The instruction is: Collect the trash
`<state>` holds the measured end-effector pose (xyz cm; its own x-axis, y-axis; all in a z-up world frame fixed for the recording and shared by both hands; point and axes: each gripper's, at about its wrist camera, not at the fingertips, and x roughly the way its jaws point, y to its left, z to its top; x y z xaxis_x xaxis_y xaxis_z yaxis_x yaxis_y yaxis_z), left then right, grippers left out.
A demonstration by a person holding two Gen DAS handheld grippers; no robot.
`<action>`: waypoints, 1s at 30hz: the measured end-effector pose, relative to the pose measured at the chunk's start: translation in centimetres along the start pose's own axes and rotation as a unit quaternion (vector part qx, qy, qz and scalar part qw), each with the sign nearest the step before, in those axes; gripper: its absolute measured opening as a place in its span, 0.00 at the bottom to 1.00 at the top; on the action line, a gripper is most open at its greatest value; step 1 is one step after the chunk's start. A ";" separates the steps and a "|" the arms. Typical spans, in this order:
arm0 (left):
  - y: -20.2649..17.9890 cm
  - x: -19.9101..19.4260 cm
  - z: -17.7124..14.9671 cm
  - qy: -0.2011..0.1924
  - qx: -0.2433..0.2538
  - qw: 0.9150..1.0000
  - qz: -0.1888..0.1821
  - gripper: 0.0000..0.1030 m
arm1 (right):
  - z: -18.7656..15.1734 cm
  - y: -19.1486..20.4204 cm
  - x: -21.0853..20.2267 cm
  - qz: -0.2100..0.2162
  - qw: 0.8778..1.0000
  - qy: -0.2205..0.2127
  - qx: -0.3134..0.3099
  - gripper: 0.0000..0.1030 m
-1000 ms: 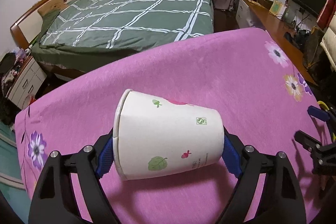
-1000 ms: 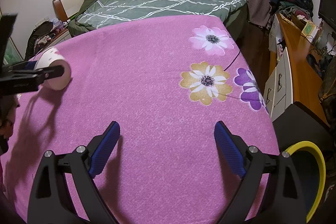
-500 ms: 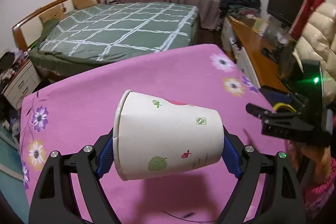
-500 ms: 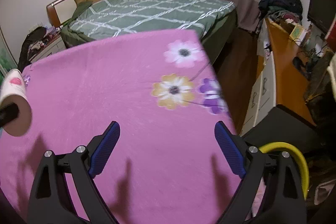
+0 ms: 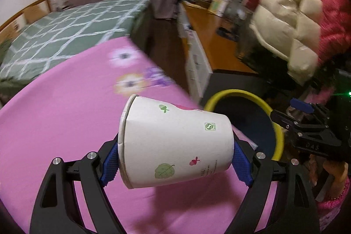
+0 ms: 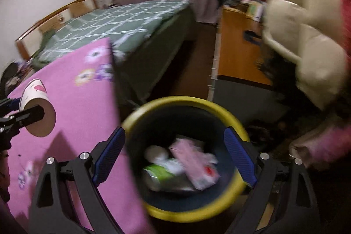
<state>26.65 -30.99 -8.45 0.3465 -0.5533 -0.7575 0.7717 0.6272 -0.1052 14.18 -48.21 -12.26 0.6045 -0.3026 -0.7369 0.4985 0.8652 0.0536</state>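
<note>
A white paper cup (image 5: 175, 144) with leaf prints lies sideways between my left gripper's blue pads, held above the pink flowered cloth (image 5: 65, 106). My left gripper (image 5: 175, 162) is shut on it. The same cup (image 6: 38, 111) shows at the left edge of the right wrist view. A dark bin with a yellow rim (image 6: 186, 102) stands beside the cloth; several pieces of trash (image 6: 186, 166) lie inside. My right gripper (image 6: 174, 157) hangs open over the bin with nothing between its fingers. In the left wrist view the bin's rim (image 5: 241, 94) lies right of the cup.
A green checked bed (image 6: 114, 25) stands behind the cloth. An orange wooden desk (image 6: 237, 45) with white drawers (image 5: 197, 63) runs along the right. A cream and red padded jacket (image 6: 307, 41) hangs close at the right. Dark floor (image 6: 197, 63) lies between bed and desk.
Both grippers have swung right, off the middle of the pink cloth toward its edge. The yellow-rimmed bin now sits under the right gripper. The cup stays gripped in the left gripper.
</note>
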 end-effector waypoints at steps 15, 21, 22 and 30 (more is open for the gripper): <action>-13.6 13.0 3.7 0.094 0.063 0.992 -0.051 0.81 | -4.6 -9.1 -4.5 -0.047 0.997 -0.011 0.066 0.84; -13.3 13.5 3.2 0.102 0.052 0.993 -0.037 0.93 | -4.7 -8.7 -5.3 -0.041 0.997 -0.016 0.062 0.84; -12.9 12.9 2.9 0.098 0.051 0.993 -0.033 0.94 | -4.7 -8.5 -5.4 -0.039 0.997 -0.017 0.061 0.84; -7.4 1.2 0.3 -0.008 0.007 1.000 0.029 0.95 | -5.1 -6.6 -6.5 -0.021 0.998 -0.027 0.044 0.87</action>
<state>21.51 -36.38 -8.40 0.3981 -0.5252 -0.7521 0.7577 0.6505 -0.0532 3.75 -49.95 -11.26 0.6128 -0.3607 -0.7032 0.5750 0.8139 0.0836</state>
